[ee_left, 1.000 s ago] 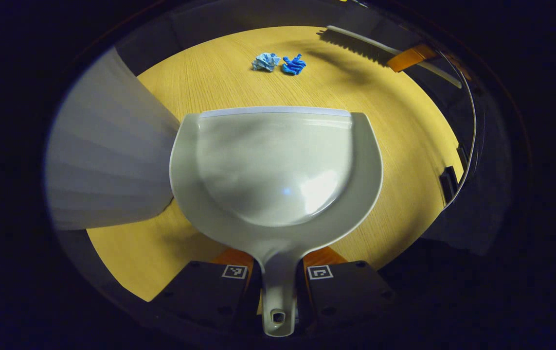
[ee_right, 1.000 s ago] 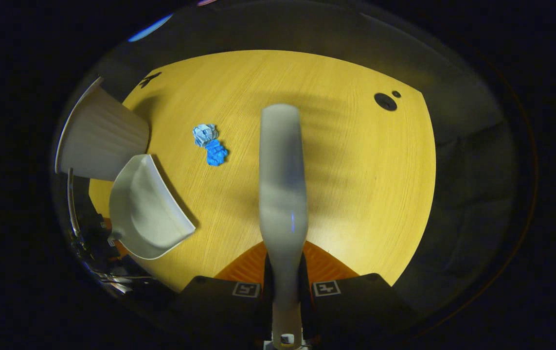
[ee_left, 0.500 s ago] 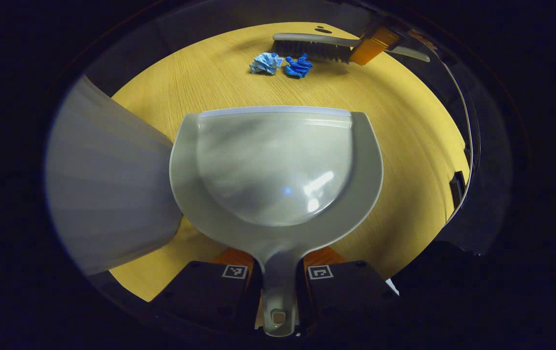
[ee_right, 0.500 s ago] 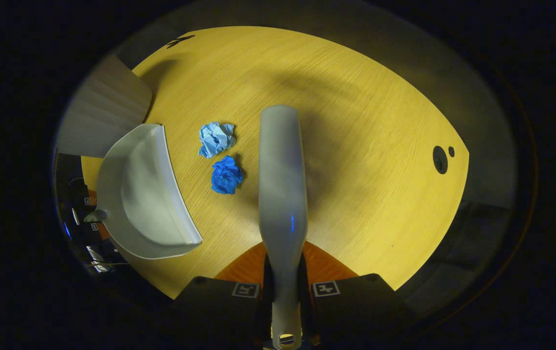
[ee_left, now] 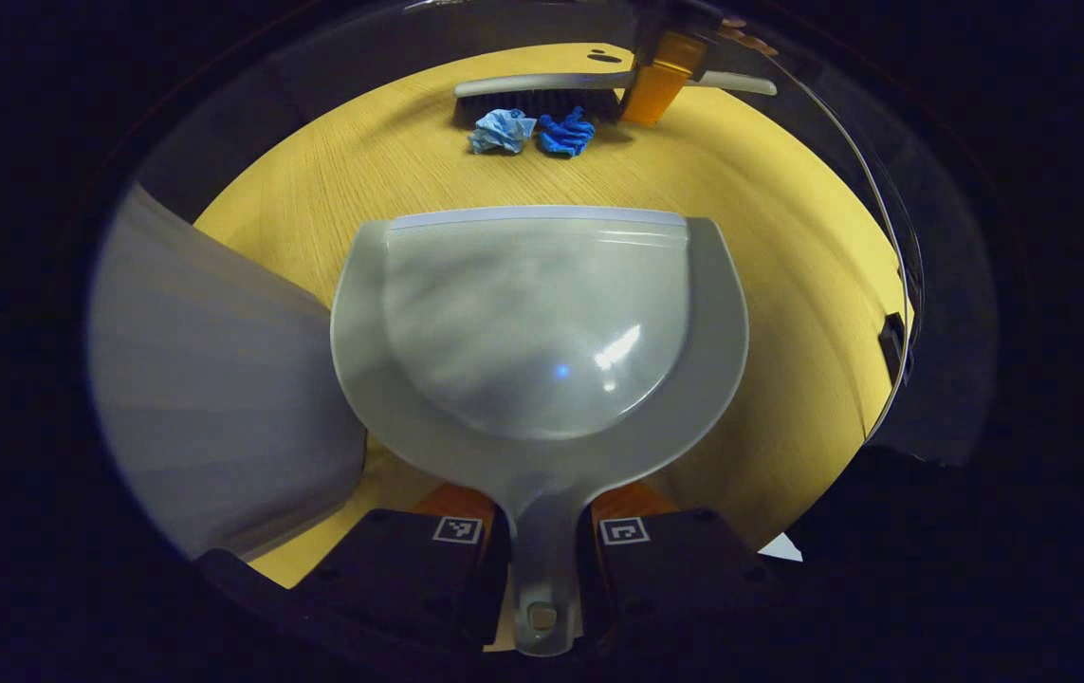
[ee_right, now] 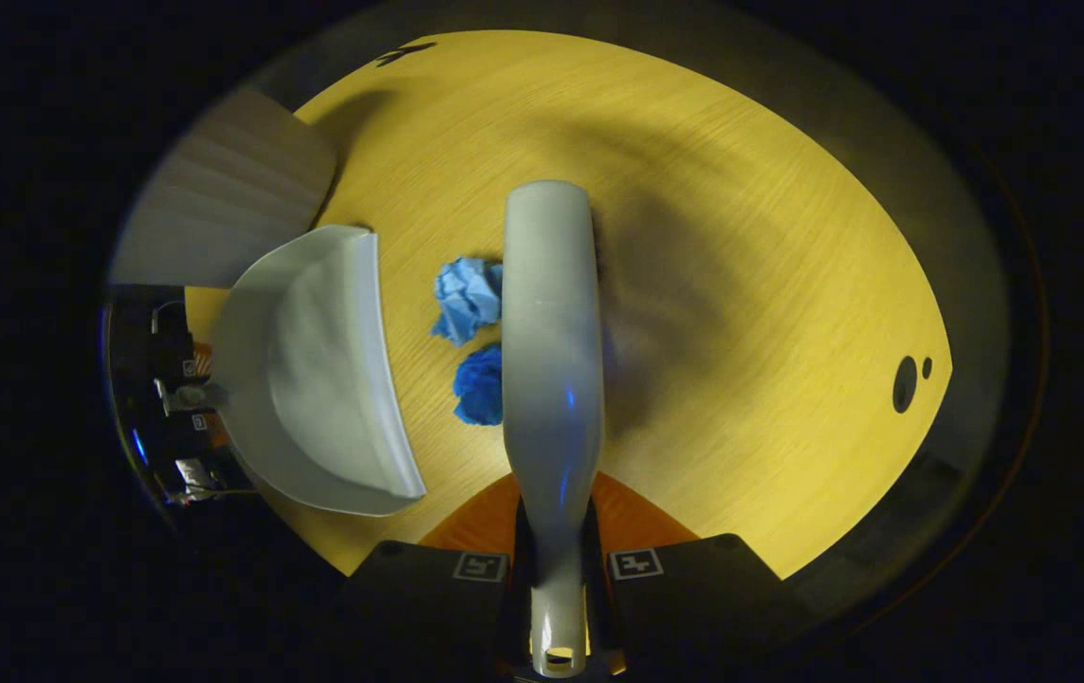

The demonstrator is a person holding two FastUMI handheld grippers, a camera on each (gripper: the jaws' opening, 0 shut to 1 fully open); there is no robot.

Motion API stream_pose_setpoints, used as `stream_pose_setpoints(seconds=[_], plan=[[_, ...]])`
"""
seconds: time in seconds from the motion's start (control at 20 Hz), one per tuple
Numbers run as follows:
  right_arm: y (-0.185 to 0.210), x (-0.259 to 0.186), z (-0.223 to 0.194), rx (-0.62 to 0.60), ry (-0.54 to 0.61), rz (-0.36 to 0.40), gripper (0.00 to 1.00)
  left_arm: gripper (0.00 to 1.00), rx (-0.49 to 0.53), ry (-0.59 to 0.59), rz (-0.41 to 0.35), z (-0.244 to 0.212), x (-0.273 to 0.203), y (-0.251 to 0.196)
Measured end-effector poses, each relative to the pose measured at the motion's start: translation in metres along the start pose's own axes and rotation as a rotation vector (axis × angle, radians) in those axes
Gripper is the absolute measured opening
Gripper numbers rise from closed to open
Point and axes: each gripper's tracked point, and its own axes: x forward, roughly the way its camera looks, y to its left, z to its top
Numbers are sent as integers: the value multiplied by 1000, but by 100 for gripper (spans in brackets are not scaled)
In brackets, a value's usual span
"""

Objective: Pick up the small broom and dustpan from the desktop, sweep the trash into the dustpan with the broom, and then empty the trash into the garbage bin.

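My left gripper is shut on the handle of the grey dustpan, whose front lip faces the trash. Two crumpled scraps lie beyond that lip on the wooden table: a pale blue paper ball and a dark blue one. Behind them the small broom rests bristles-down, held by the right gripper. In the right gripper view, my right gripper is shut on the broom's handle; the pale ball and dark ball sit against the broom's left side, between it and the dustpan.
A ribbed white garbage bin stands close to the dustpan's left side, also seen as the bin at the upper left. Two dark holes mark the table to the right. Open tabletop lies right of the broom.
The broom has come down behind the two scraps and now touches them. The dustpan has closed in on the scraps from the opposite side, and the bin looms larger beside it.
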Motion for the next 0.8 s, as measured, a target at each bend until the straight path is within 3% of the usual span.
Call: stream_pose_setpoints(seconds=[0.15,0.25,0.3,0.8], plan=[[54,-9,-10,-62,11,199,26,29,15,-34,-22,0,0,-3],[79,-23,-20,-112,0,331,26,28,6,-57,-37,-6,3,-8],[74,-27,-22,-130,-5,362,25,29,-4,-71,-43,-10,3,-10],[50,-73,-19,39,-163,378,25,29,-33,-126,-53,-18,4,-18]])
